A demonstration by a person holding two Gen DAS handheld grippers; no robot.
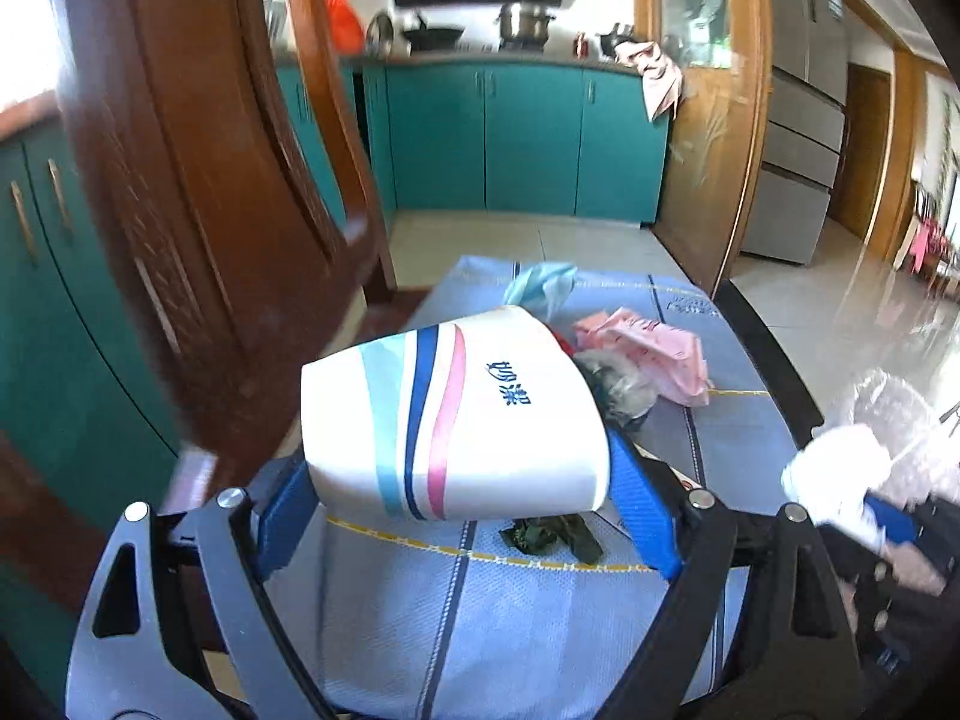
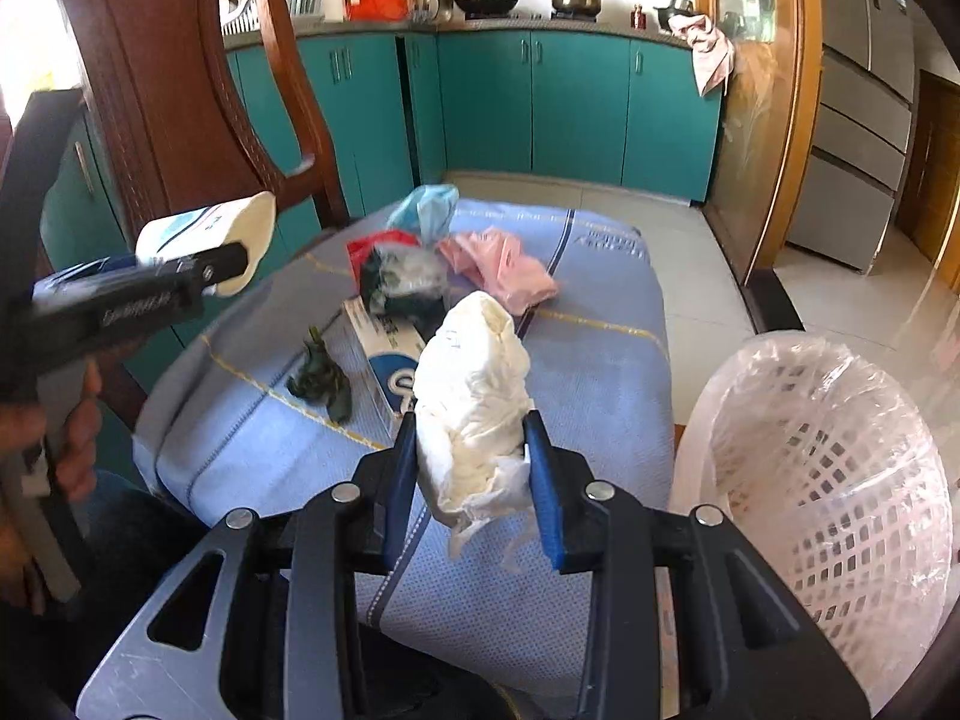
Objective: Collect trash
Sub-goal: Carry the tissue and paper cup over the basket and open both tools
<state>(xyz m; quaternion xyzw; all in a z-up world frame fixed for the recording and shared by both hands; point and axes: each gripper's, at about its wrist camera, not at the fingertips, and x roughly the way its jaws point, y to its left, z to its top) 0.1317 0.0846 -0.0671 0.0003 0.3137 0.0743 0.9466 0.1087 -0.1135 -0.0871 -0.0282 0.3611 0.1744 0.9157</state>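
Both grippers carry trash above the blue woven table cover (image 2: 600,360).

Left gripper (image 1: 468,504) clamps a white paper cup with blue and pink stripes (image 1: 450,414); right gripper (image 2: 474,468) pinches a crumpled white tissue wad (image 2: 474,396), with the white plastic lattice bin (image 2: 828,468) just right of it.

The white carton (image 1: 456,414) bears two blue Chinese characters beside its stripes. Print on the cloth (image 1: 690,303) and the flat box (image 2: 384,354) is too blurred to read.

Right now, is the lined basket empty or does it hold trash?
Empty as far as visible: the white basket shows only its clear liner and lattice wall; its bottom is out of frame.
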